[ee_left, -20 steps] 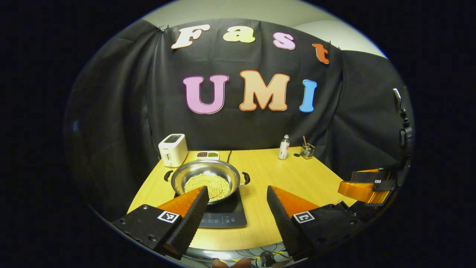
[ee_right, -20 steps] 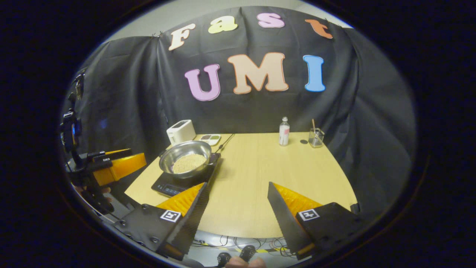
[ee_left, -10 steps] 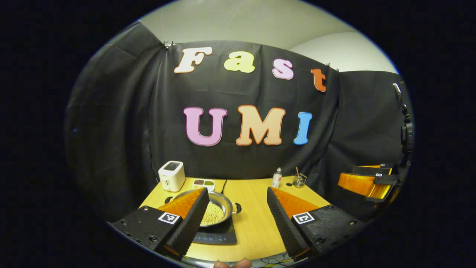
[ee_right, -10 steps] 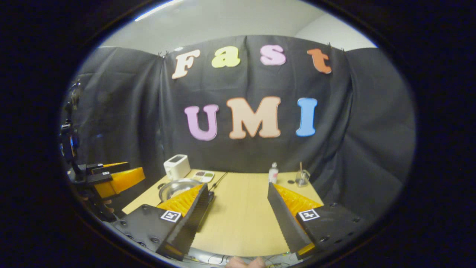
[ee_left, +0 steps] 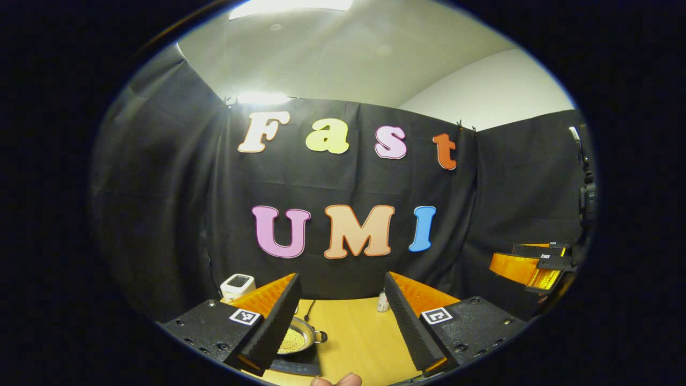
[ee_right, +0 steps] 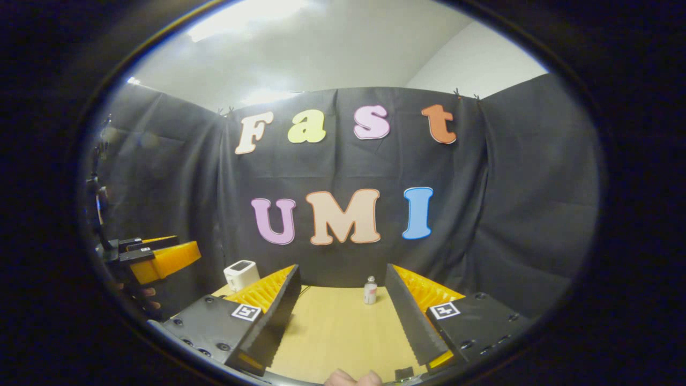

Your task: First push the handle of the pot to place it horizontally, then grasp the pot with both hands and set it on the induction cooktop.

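A steel pot point(ee_left: 296, 338) holding pale grains sits on the black induction cooktop point(ee_left: 298, 368), low in the left gripper view, one side handle point(ee_left: 321, 336) pointing right. The near finger partly hides it. My left gripper point(ee_left: 341, 279) is open, held high and well back from the pot, with nothing between its fingers. My right gripper point(ee_right: 342, 268) is likewise open and bare, raised over the wooden table point(ee_right: 332, 332). Each gripper also appears in the other's view: the right gripper point(ee_left: 504, 262) at the far right, the left gripper point(ee_right: 187, 249) at the far left.
A white toaster point(ee_left: 237, 286) point(ee_right: 239, 273) stands at the table's back left. A small bottle point(ee_left: 382, 303) point(ee_right: 370, 290) stands near the back wall. A thumb point(ee_left: 335, 380) shows at the bottom edge. Black cloth closes in the table's back and sides.
Both grippers have drawn back and tilted upward, so the table has sunk low in both views. The pot stays on the cooktop. Both grippers stay open.
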`<control>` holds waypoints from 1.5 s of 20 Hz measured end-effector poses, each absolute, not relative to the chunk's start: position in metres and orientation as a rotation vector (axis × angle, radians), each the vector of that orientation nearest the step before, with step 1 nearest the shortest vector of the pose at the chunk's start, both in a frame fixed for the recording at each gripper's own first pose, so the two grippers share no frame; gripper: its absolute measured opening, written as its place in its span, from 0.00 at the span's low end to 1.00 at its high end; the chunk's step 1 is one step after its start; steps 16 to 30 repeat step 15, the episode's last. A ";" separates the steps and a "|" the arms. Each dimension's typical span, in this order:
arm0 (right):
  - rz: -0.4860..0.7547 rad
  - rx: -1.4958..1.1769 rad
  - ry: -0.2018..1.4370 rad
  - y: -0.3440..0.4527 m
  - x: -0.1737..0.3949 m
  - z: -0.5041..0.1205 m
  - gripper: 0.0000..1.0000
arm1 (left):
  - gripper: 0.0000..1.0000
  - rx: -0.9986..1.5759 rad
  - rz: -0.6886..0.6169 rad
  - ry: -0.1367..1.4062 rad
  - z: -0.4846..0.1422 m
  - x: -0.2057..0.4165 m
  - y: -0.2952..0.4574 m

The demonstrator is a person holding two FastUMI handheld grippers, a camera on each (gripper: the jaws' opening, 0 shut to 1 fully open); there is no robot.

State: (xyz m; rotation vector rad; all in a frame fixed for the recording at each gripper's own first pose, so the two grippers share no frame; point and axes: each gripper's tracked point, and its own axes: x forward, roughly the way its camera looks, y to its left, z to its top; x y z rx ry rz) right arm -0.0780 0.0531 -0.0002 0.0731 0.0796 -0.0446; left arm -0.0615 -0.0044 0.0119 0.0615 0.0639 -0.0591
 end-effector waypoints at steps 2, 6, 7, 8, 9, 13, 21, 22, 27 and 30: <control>-0.050 0.086 0.085 0.044 -0.080 -0.003 0.94 | 0.90 0.061 -0.055 0.047 0.021 -0.060 -0.010; -0.054 0.110 0.113 0.032 -0.083 -0.016 0.94 | 0.90 0.062 -0.037 0.040 0.024 -0.063 -0.014; -0.053 0.115 0.116 0.031 -0.082 -0.018 0.94 | 0.90 0.057 -0.033 0.049 0.022 -0.063 -0.016; -0.054 0.116 0.117 0.029 -0.081 -0.019 0.94 | 0.90 0.058 -0.027 0.053 0.021 -0.065 -0.015; -0.056 0.116 0.118 0.028 -0.080 -0.020 0.94 | 0.90 0.063 -0.019 0.053 0.022 -0.066 -0.014; -0.052 0.122 0.125 0.026 -0.076 -0.020 0.94 | 0.90 0.096 -0.007 0.043 0.024 -0.064 -0.010; -0.050 0.120 0.119 0.026 -0.075 -0.018 0.94 | 0.94 0.089 -0.014 0.053 0.020 -0.063 -0.014; -0.050 0.120 0.119 0.026 -0.075 -0.018 0.94 | 0.94 0.089 -0.014 0.053 0.020 -0.063 -0.014; -0.050 0.120 0.119 0.026 -0.075 -0.018 0.94 | 0.94 0.089 -0.014 0.053 0.020 -0.063 -0.014; -0.050 0.120 0.119 0.026 -0.075 -0.018 0.94 | 0.94 0.089 -0.014 0.053 0.020 -0.063 -0.014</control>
